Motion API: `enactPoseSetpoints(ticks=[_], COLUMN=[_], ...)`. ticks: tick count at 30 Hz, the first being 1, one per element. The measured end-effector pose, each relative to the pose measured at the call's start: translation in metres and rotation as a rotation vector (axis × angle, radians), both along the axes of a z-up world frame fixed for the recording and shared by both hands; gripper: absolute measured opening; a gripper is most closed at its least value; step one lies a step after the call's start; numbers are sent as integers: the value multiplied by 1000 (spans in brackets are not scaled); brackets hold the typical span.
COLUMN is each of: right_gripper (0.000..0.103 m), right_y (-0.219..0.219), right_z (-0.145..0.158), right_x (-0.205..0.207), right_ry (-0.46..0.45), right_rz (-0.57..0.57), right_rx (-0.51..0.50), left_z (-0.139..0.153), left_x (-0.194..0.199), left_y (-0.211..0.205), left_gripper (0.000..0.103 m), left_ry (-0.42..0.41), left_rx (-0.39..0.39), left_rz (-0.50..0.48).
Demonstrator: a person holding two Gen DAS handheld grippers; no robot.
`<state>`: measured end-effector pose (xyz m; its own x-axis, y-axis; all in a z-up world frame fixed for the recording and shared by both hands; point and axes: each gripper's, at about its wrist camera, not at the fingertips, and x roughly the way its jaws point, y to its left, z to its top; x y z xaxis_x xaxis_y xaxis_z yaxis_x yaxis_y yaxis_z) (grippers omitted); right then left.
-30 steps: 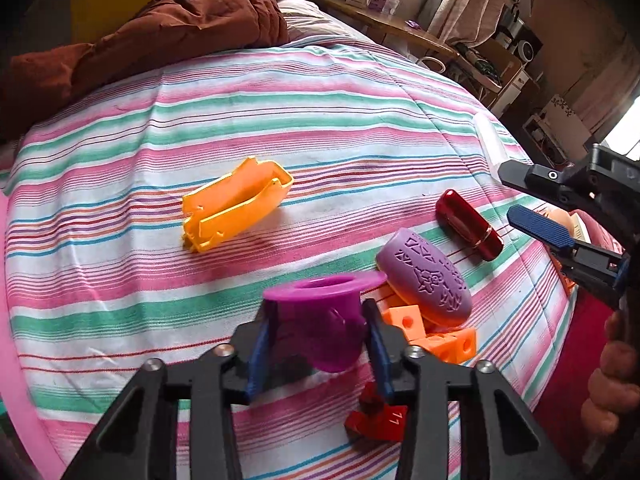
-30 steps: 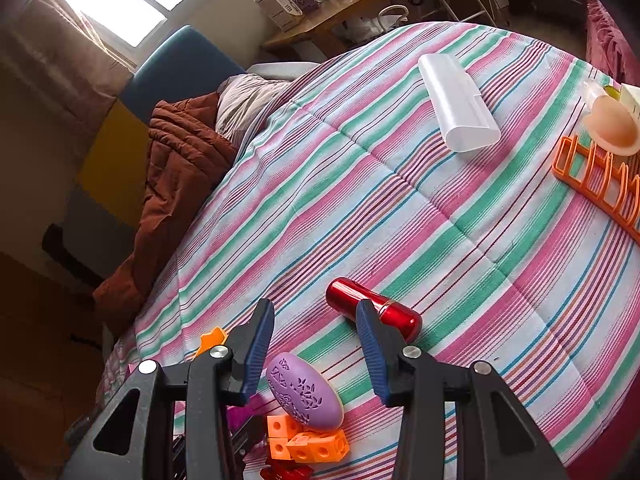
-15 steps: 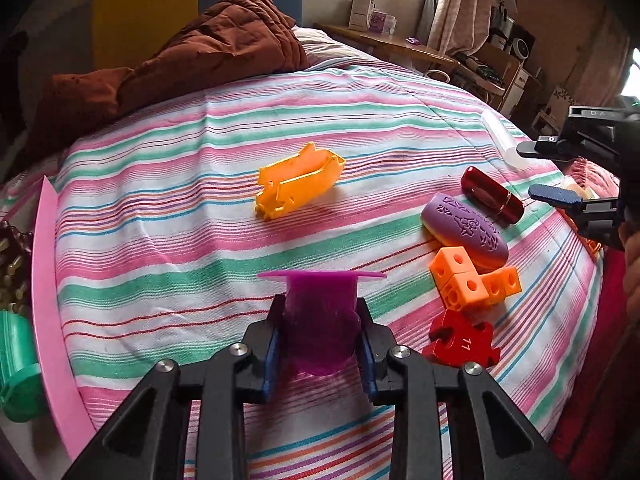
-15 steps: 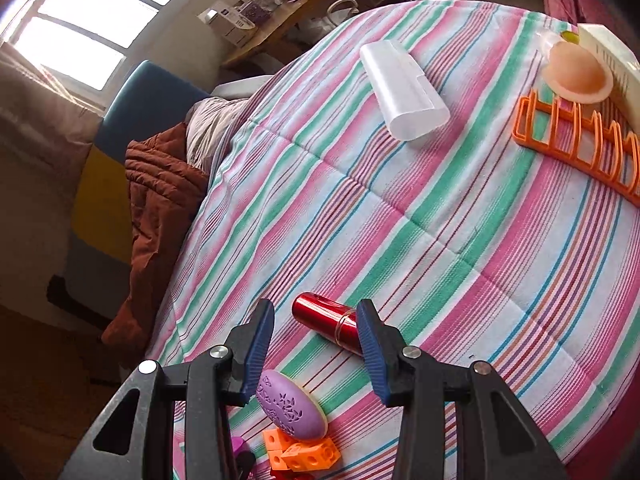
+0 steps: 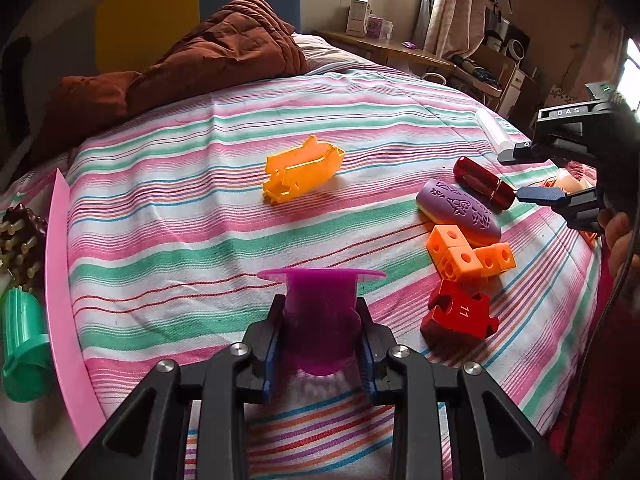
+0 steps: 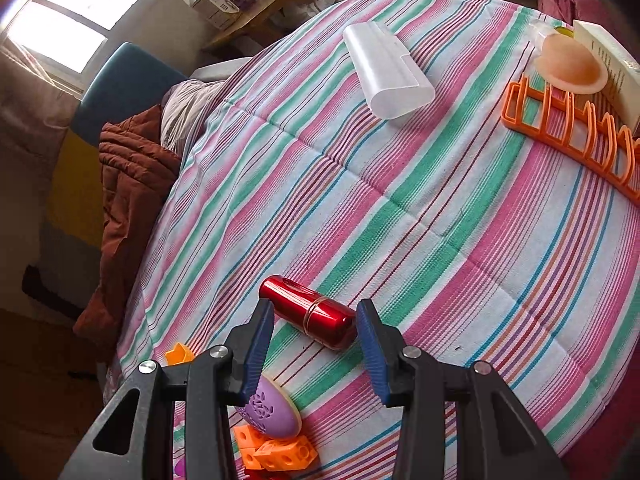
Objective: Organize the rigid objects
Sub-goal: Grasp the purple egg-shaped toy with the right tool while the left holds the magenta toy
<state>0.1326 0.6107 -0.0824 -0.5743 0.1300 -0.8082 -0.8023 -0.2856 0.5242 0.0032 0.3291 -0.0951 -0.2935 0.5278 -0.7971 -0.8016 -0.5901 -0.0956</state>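
Observation:
My left gripper (image 5: 320, 320) is shut on a magenta flanged cup (image 5: 320, 312) and holds it above the striped bedspread (image 5: 200, 220). On the spread lie an orange boat-shaped mould (image 5: 302, 174), a purple embossed oval (image 5: 460, 208), linked orange cubes (image 5: 466, 258), a red puzzle piece (image 5: 460, 314) and a red metallic cylinder (image 5: 484, 184). My right gripper (image 6: 316, 344) is open, hovering with the red cylinder (image 6: 310, 312) between its fingers' line; it shows at the right in the left wrist view (image 5: 536, 172).
A pink tray rim (image 5: 60, 280) with a green cup (image 5: 24, 356) and a spiky brown object (image 5: 20, 236) sits at the left. A white case (image 6: 386, 70), an orange rack (image 6: 580, 128) and a peach dome (image 6: 572, 66) lie far right. A brown blanket (image 5: 200, 64) lies behind.
My left gripper has lifted and pulled back with the magenta cup, away from the cluster. My right gripper has moved closer over the red cylinder.

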Motion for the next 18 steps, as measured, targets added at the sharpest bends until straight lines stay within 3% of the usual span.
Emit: enactPoseSetpoints(ticks=[4, 9, 12, 15, 18], right_gripper=[45, 45, 48, 59, 59], right_y=[-12, -42, -55, -69, -79], right_z=[15, 8, 2, -2, -11], right_x=[-18, -62, -74, -80, -89], right_ry=[65, -42, -93, -161, -257], right_rz=[131, 375, 458, 536, 597], right_rx=[58, 97, 119, 185, 237], left_z=[-1, -1, -2, -2, -2], left_x=[2, 2, 4, 4, 5], left_y=[-3, -6, -8, -8, -10], left_gripper=[31, 31, 31, 31, 31], left_ry=[8, 7, 10, 10, 8], left_rx=[7, 18, 24, 29, 36], left_rz=[1, 0, 2, 2, 3])
